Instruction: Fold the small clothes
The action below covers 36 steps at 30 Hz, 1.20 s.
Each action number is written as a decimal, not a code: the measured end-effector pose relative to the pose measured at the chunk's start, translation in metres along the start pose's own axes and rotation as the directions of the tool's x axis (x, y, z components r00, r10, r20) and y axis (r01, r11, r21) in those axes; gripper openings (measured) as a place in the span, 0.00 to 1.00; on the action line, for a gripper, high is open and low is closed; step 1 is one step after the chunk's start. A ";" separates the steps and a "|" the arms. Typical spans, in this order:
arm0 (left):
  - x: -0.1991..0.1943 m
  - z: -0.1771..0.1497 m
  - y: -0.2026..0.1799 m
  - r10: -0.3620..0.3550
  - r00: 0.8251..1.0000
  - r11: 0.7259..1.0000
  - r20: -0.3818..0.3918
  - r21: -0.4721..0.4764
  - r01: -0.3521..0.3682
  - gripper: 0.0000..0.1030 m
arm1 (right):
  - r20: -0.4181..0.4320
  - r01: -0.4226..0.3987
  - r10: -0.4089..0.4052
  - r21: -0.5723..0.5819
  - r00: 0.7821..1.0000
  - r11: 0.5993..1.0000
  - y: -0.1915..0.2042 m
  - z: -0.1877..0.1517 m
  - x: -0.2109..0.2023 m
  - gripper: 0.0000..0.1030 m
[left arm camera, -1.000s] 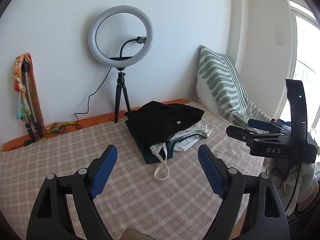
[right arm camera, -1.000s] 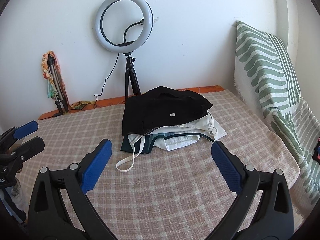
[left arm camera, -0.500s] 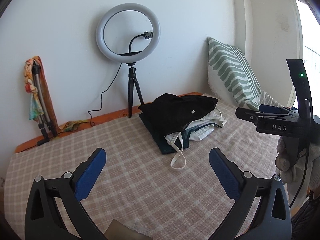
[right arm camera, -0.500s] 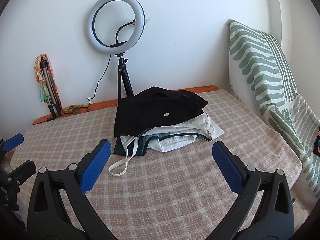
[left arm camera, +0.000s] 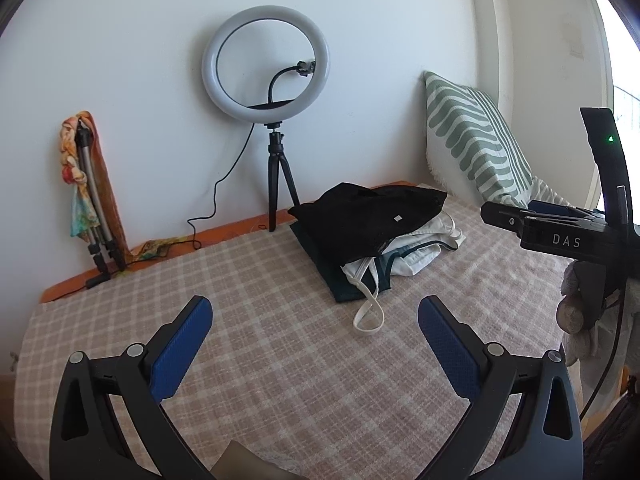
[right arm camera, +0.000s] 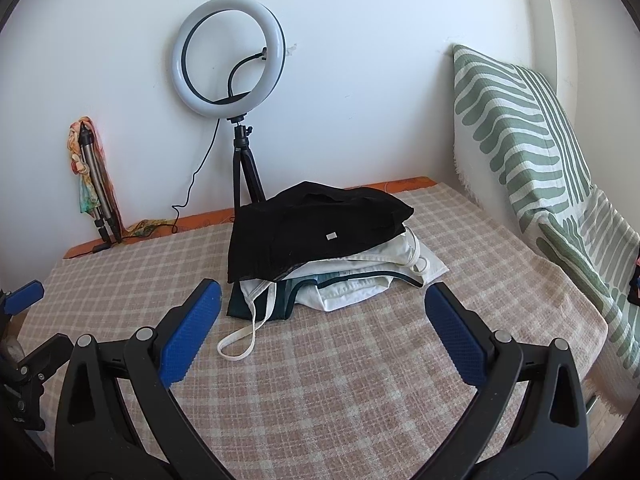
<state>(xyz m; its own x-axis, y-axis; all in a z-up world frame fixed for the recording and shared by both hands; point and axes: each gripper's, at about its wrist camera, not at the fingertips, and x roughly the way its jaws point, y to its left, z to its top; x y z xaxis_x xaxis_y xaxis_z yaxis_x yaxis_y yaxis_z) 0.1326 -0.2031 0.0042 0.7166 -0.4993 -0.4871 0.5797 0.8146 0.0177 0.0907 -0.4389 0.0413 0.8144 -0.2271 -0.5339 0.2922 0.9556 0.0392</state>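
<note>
Both grippers, left gripper (left arm camera: 316, 320) just widened and right gripper (right arm camera: 324, 308), gape wide, empty. Advice: pinch black folded garment (right arm camera: 312, 228) by one edge, lifting it clear of white strap loop (right arm camera: 240, 340).

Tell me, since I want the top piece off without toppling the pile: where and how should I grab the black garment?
Probably by the black garment at its near left corner, which overhangs the lighter clothes below. Come from the front, low over the checked cloth, one finger under the hanging edge. The right gripper is open and faces that edge. Avoid the loose white strap.
</note>
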 end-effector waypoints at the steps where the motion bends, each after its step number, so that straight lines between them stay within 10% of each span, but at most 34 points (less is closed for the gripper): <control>1: -0.001 0.000 -0.001 0.001 1.000 1.000 0.001 0.003 -0.001 0.99 | 0.000 0.001 -0.001 -0.001 1.000 1.000 0.000 0.000 0.000 1.00; 36: -0.008 0.002 -0.002 0.000 1.000 1.000 0.007 0.011 0.000 0.99 | 0.041 -0.001 0.002 -0.030 0.999 1.000 0.012 0.005 -0.003 1.00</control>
<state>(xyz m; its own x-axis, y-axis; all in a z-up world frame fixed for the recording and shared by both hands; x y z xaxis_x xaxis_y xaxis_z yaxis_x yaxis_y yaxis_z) 0.1264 -0.2007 0.0102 0.7194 -0.5013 -0.4808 0.5837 0.8115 0.0272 0.0940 -0.4281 0.0479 0.8349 -0.2326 -0.4988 0.2761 0.9610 0.0141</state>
